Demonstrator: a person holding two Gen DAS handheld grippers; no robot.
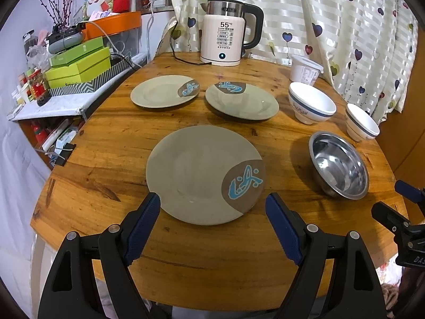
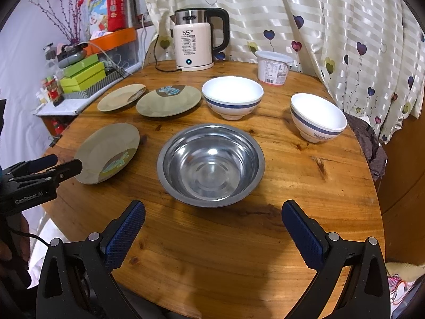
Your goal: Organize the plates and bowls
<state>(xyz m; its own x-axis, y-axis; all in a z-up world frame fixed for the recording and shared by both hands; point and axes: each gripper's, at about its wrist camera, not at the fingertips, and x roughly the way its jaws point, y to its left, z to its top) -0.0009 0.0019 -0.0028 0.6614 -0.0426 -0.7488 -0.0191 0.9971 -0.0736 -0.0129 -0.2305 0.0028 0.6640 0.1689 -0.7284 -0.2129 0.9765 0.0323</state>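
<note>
Three green plates with a blue fish mark lie on the round wooden table: a near plate and two far plates. A steel bowl stands at the near right. Two white bowls with blue bands stand behind it. My left gripper is open, its fingers on either side of the near plate's front edge. My right gripper is open and empty just in front of the steel bowl.
An electric kettle with its cord stands at the table's back. A white lidded tub stands at the back right. A cluttered shelf with green boxes is on the left. A curtain hangs behind.
</note>
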